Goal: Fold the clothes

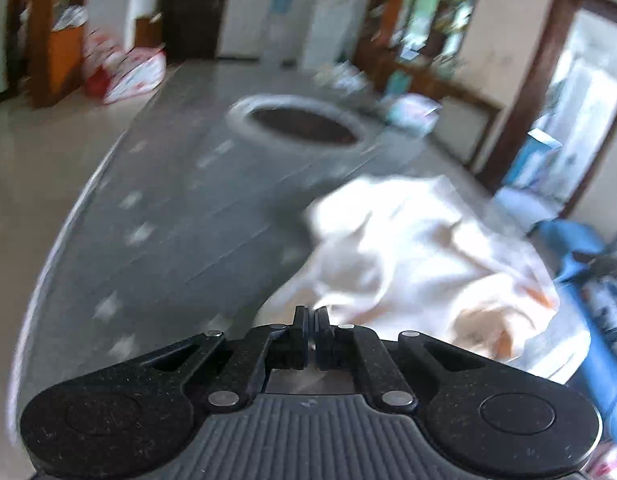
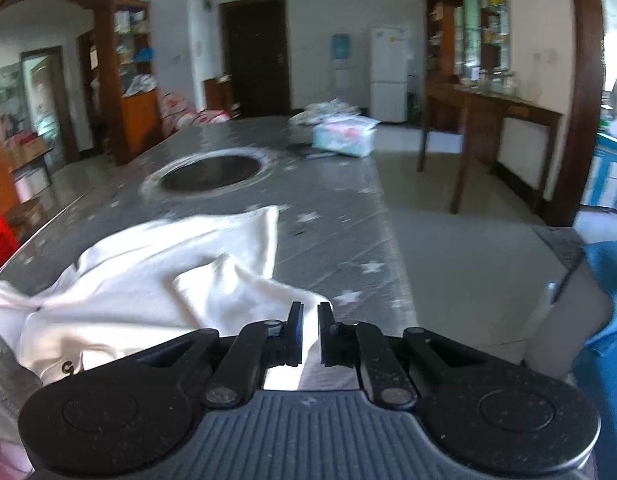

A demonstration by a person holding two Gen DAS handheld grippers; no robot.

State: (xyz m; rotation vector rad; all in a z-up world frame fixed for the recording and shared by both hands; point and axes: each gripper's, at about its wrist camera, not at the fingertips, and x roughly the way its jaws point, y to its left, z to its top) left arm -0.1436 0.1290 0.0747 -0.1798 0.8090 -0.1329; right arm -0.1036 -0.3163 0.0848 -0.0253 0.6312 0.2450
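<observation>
A white garment (image 2: 156,280) lies crumpled on the grey star-patterned table (image 2: 328,220). In the left wrist view the garment (image 1: 420,248) is bunched to the right of my left gripper (image 1: 311,314), whose fingers are closed together, seemingly pinching a fold of the cloth at its edge. The view is blurred by motion. My right gripper (image 2: 308,310) has its fingers narrowly apart around a white fold of the garment that runs between them at the table's near edge.
A round dark inset (image 2: 210,174) sits in the middle of the table. A pack of tissues and bags (image 2: 344,136) lie at the far end. A blue item (image 2: 604,320) is at the right. Cabinets, a fridge and a side table stand around.
</observation>
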